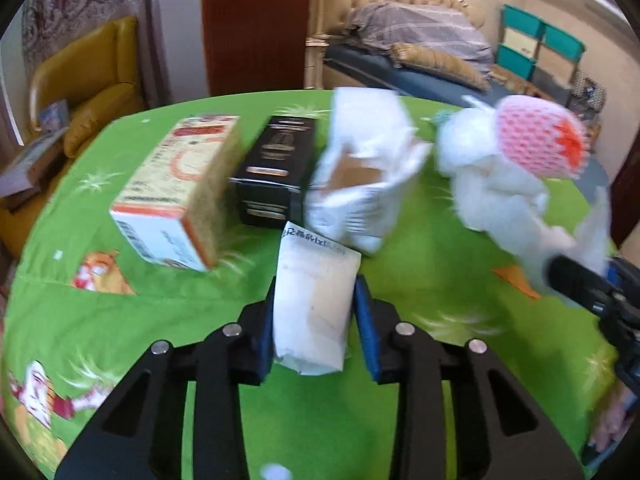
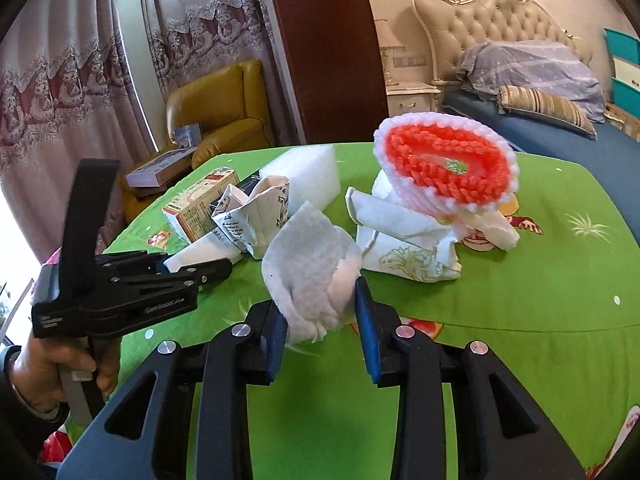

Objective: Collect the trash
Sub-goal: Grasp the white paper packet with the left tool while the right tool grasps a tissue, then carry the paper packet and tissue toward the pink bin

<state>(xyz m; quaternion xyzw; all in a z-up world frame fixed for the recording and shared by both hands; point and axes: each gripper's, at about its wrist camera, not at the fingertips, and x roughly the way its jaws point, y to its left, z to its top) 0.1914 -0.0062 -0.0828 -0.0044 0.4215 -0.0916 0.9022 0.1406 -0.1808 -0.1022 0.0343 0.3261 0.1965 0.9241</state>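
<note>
The green cartoon-print tabletop (image 2: 540, 272) carries the trash. On it, behind the crumpled white patterned paper wrapper (image 2: 404, 248), leans a pink-and-red foam fruit net (image 2: 448, 164). Left of the wrapper, the right gripper (image 2: 320, 312) has its jaws clamped on a crumpled white paper towel (image 2: 312, 260). Farther left, the left gripper (image 1: 314, 316) pinches a flat white paper packet (image 1: 314, 300).

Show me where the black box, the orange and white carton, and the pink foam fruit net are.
black box (image 1: 276, 168): left wrist view, on its top face.
orange and white carton (image 1: 172, 192): left wrist view, on its printed top face.
pink foam fruit net (image 1: 536, 140): left wrist view, on its mesh side.
</note>
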